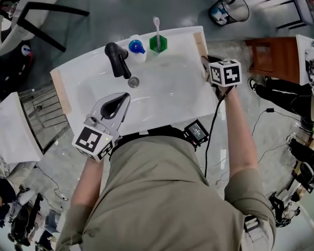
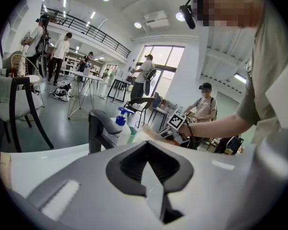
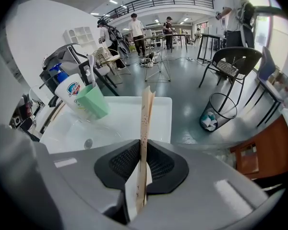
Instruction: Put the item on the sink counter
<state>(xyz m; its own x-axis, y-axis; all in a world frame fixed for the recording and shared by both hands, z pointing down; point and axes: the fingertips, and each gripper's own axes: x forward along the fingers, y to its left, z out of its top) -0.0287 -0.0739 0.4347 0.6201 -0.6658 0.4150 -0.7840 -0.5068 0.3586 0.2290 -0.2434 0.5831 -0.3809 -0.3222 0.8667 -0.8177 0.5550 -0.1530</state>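
Hanging over the front left of the white worktop (image 1: 73, 82), the left gripper (image 1: 126, 95) points toward the back. Its fingers (image 2: 129, 162) are pressed together, and nothing is between them.

Just past it sits the bowl of the sink (image 1: 167, 93), with a round drain (image 1: 133, 81) near the back. A black tap (image 1: 118, 59) stands behind the drain. Right of the tap is a white bottle (image 1: 136, 47) with a blue top. Next to that is a green cup (image 1: 158, 44) with a white toothbrush (image 1: 157, 25) standing in it.

On the right side, the right gripper (image 1: 206, 66) points steeply down at the right edge of the worktop. Its fingers (image 3: 158, 164) are pinching the item (image 3: 146, 123), a thin, flat, tan thing with small dark dots. The item stands up straight between the fingers and sticks out past their tips. It is over the right end of the worktop, near the edge. I cannot tell if it touches the worktop.

Far off to the right, on the gray floor, stands a black wire bin (image 1: 228, 8).
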